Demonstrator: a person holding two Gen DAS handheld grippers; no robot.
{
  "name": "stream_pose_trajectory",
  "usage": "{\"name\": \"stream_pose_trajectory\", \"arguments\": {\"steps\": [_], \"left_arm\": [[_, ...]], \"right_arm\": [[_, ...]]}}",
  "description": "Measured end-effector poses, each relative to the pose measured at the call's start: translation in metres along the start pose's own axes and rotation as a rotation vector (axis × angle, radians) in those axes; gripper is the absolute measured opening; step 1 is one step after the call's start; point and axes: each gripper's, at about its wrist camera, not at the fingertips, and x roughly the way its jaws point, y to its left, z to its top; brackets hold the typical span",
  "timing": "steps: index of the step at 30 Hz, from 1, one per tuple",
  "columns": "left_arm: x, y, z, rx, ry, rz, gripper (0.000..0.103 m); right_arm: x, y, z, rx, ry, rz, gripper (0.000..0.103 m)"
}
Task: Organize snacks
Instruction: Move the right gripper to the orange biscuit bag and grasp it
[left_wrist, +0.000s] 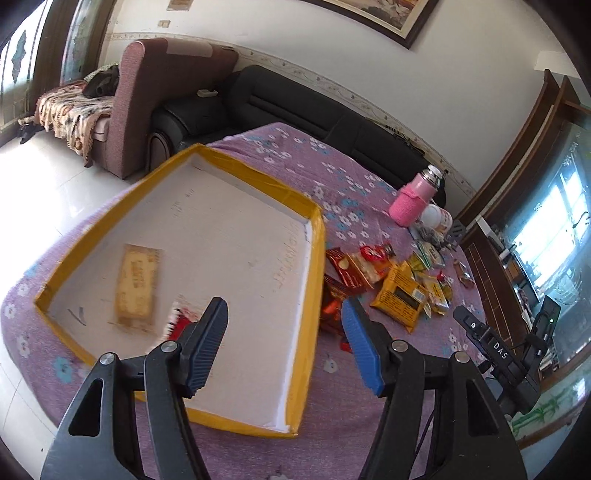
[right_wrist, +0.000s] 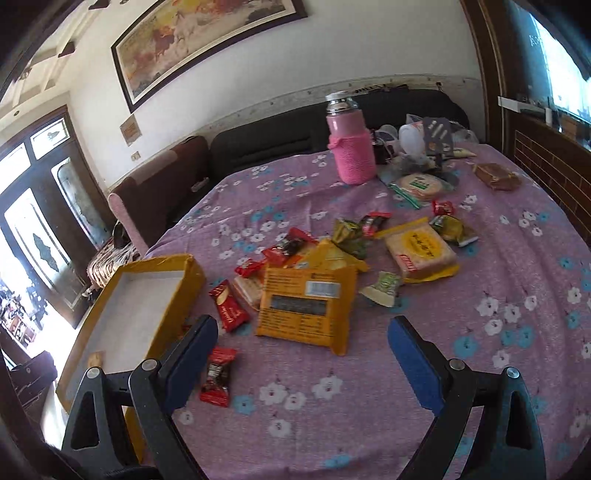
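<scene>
Snacks (right_wrist: 306, 302) in red, yellow and green wrappers lie scattered on the bench's purple flowered cloth (right_wrist: 498, 280), beside a yellow-rimmed tray (left_wrist: 314, 258) holding a tan packet (left_wrist: 136, 291). Left gripper (left_wrist: 284, 343) and right gripper (right_wrist: 303, 362) both stand apart, empty.

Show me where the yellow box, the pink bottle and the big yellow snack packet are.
yellow box (left_wrist: 312, 258), left wrist view, on its right wall.
pink bottle (right_wrist: 351, 155), right wrist view, on its knitted sleeve.
big yellow snack packet (right_wrist: 306, 306), right wrist view, on its printed back panel.
</scene>
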Motion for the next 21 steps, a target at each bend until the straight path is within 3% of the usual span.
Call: {"name": "stream_pose_trajectory", "arguments": {"steps": [7,14,21], "left_arm": [[0.039,-0.048,-0.023,0.106,0.124,-0.083,0.063],[0.032,-0.061,-0.02,0.2,0.101,-0.066,0.063],[0.046,-0.07,-0.024,0.255,0.123,-0.075,0.063]], "right_arm": [[0.008,-0.042,0.008,0.04,0.073,0.028,0.095],[0.077,-0.029,0.022,0.023,0.202,0.074,0.094],[0.118,-0.008,0.024,-0.019,0.233,-0.005,0.094]]}}
